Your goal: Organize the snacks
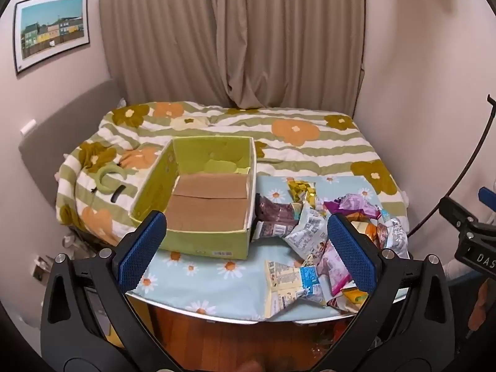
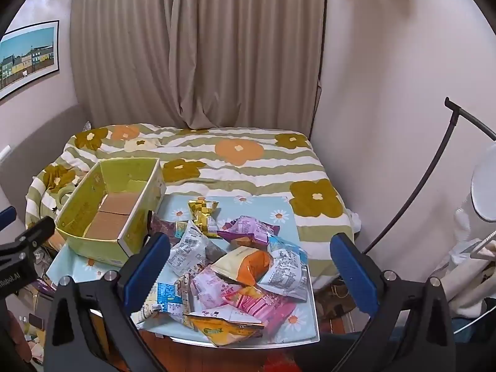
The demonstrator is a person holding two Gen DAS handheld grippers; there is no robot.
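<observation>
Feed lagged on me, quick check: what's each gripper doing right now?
Left gripper: open, holding nothing, above the green box.
Right gripper: open, holding nothing, over the snack pile.

My left finger [image 1: 143, 249] covers the box's [image 1: 198, 152] near corner. Wrapper print on the snacks [image 2: 235, 266] is too small to read. Picture [image 2: 28, 59] cut off at left edge.

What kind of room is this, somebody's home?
Most likely a bedroom in a home. A bed with a flowered quilt fills the back, closed beige curtains hang behind it, and a framed picture is on the wall. Snack packets lie on a small table in front.
</observation>
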